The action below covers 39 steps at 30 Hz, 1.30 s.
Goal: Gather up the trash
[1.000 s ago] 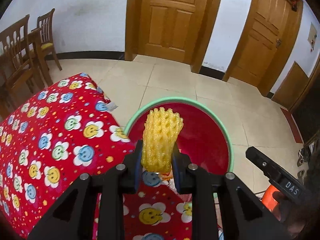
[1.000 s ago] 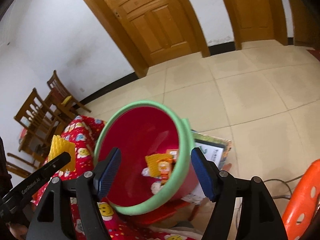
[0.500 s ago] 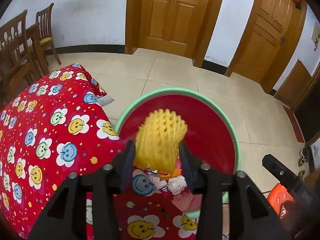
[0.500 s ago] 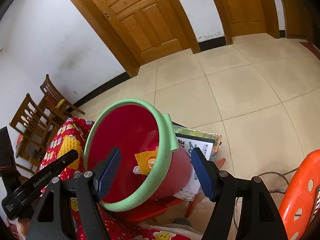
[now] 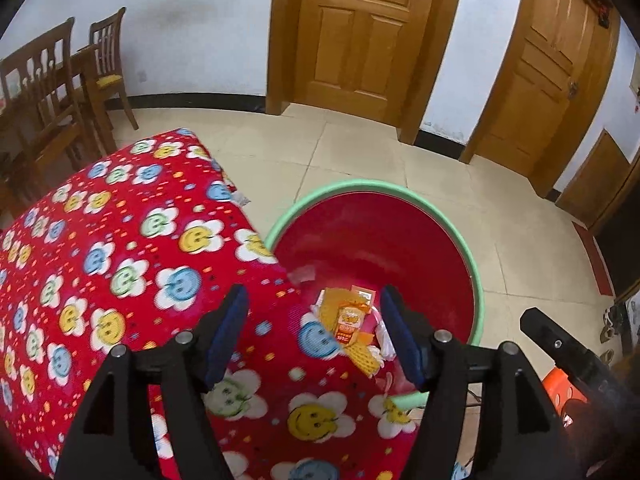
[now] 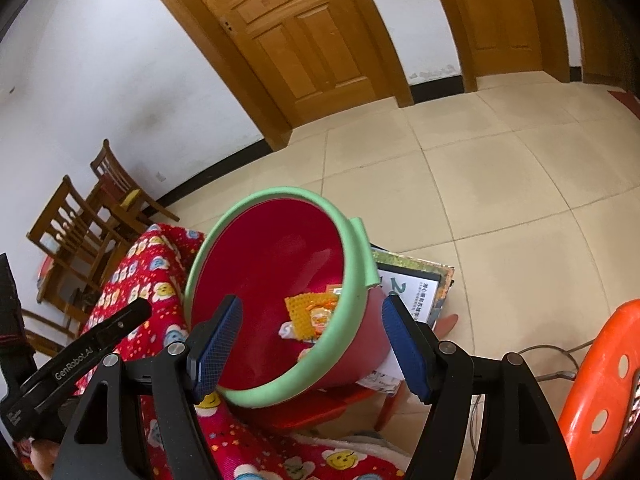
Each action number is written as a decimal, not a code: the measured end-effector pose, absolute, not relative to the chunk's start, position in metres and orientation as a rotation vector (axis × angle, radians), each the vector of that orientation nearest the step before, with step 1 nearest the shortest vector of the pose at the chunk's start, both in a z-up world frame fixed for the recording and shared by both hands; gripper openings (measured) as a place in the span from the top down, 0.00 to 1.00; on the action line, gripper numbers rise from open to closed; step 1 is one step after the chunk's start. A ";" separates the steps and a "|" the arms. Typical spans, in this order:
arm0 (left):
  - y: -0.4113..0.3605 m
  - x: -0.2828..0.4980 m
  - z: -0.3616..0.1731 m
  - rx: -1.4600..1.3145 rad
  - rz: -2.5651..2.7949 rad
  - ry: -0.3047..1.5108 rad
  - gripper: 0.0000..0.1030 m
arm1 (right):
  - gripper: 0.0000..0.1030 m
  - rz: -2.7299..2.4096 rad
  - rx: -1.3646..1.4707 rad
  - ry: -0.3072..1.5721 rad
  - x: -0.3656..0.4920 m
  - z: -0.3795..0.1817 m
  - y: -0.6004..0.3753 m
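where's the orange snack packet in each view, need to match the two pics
Left wrist view: the orange snack packet lies low in the red basin, right of centre, between the open left gripper's fingers.
Right wrist view: the packet sits at centre, just inside the basin's near right wall, on yellow foam net.
Shared landmark: the basin's green rim.

Both wrist cams above bucket (image 5: 476,280)
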<state>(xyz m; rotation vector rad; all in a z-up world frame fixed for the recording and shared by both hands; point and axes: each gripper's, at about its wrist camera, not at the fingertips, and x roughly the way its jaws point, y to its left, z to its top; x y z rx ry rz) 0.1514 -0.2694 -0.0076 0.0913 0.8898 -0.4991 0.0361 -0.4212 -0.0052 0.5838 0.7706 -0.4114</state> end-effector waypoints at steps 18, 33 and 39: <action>-0.179 0.108 0.023 0.030 -0.346 0.850 0.25 | 0.25 -0.281 0.452 0.780 0.033 0.023 -0.345; -0.103 0.065 0.043 -0.031 -0.215 0.770 0.16 | 0.21 -0.183 0.318 0.759 0.020 0.044 -0.276; -0.086 0.051 0.045 -0.039 -0.172 0.753 0.16 | 0.20 -0.150 0.280 0.756 0.015 0.048 -0.255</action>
